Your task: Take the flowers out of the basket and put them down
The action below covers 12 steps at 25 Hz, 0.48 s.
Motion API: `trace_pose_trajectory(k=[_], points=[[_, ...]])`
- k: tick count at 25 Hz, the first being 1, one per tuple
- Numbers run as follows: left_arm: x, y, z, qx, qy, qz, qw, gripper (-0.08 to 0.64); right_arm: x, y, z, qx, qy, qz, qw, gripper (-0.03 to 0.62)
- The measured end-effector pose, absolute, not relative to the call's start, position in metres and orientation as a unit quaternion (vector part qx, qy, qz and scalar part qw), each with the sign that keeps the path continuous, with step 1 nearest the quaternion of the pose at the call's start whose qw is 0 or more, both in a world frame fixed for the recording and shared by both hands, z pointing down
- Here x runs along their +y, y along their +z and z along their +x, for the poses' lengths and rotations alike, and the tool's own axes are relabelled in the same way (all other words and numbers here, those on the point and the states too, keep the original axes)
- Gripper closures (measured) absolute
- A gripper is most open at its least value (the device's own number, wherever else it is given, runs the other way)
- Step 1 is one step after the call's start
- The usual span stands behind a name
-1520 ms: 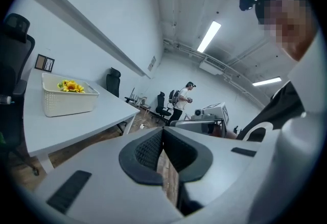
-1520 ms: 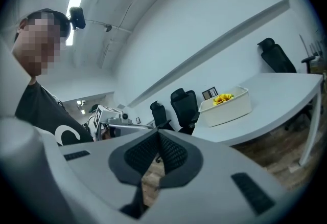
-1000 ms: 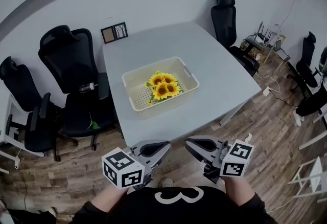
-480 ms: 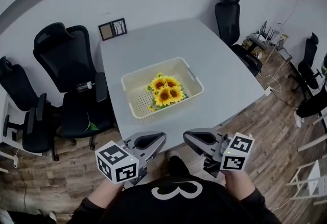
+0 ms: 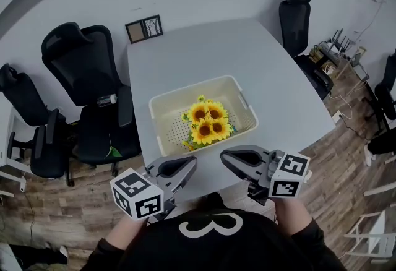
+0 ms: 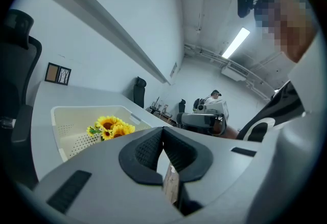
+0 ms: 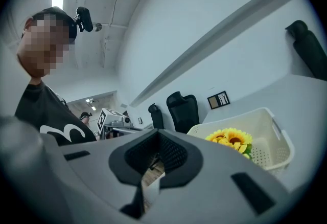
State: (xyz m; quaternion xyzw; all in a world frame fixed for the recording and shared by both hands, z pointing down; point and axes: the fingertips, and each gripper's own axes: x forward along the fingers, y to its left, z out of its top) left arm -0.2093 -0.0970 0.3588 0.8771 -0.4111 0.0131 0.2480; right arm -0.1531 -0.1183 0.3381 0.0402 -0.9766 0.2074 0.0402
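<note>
A bunch of yellow sunflowers (image 5: 209,122) lies in a cream plastic basket (image 5: 162,106) on the grey table (image 5: 247,59). Both grippers hang in front of the table's near edge, short of the basket and pointing toward each other. My left gripper (image 5: 187,164) is shut with nothing in it. My right gripper (image 5: 228,154) is shut and empty too. In the left gripper view the flowers (image 6: 110,127) sit in the basket (image 6: 76,111) beyond the closed jaws (image 6: 163,135). From the right gripper view the flowers (image 7: 231,139) and basket (image 7: 273,133) lie to the right of its jaws (image 7: 157,138).
A small picture frame (image 5: 145,28) stands at the table's far left corner. Black office chairs (image 5: 86,72) line the left side, and another chair (image 5: 296,7) stands at the far right. Wooden floor (image 5: 346,158) runs around the table.
The table and basket have come nearer and lower in the head view. Both grippers now sit close to the table's near edge, still shut.
</note>
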Motion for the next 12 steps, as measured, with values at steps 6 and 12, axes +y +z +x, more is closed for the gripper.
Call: trace_pose_trajectory(k=[6, 12], points=[[-0.142, 0.368, -0.227, -0.435, 0.024, 0.865, 0.249, 0.548, -0.176, 0.343, -0.152, -0.976, 0.208, 0.039, 0.042, 0.584], [-0.192, 0.375, -0.255, -0.468, 0.047, 0.848, 0.244, 0.548, -0.212, 0.348, -0.155, -0.973, 0.225, 0.029, 0.037, 0.584]])
